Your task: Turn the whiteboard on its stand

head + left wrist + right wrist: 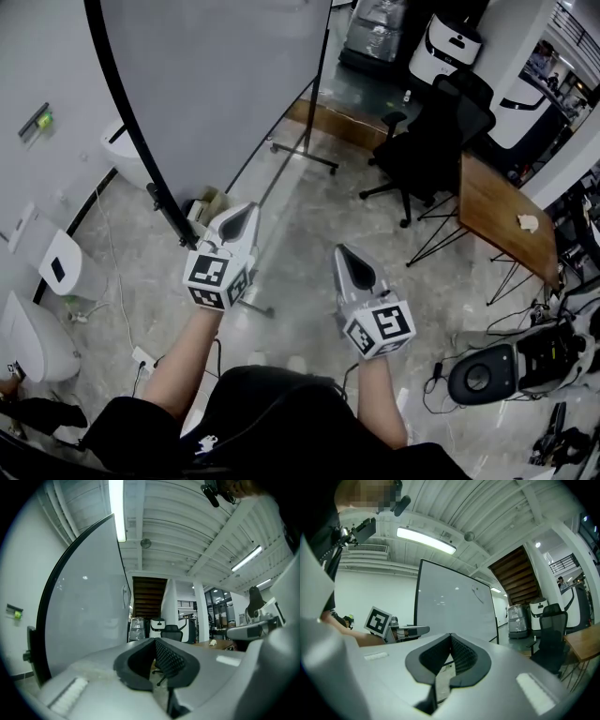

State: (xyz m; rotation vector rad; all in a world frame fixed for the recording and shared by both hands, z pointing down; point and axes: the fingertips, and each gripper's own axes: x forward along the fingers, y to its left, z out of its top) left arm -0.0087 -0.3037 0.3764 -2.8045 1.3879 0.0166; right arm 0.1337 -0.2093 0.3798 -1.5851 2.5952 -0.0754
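Note:
The whiteboard is a large grey panel in a black frame, standing at the upper left of the head view on a black metal stand. My left gripper is shut with nothing in it, just to the right of the board's lower black edge and apart from it. In the left gripper view the jaw tips meet, with the board close on the left. My right gripper is also shut and empty, further right over the floor. From the right gripper the board shows ahead.
A black office chair and a wooden table stand to the right of the board. White bins line the left wall. A scooter is parked at the lower right. Cables and a power strip lie on the marble floor.

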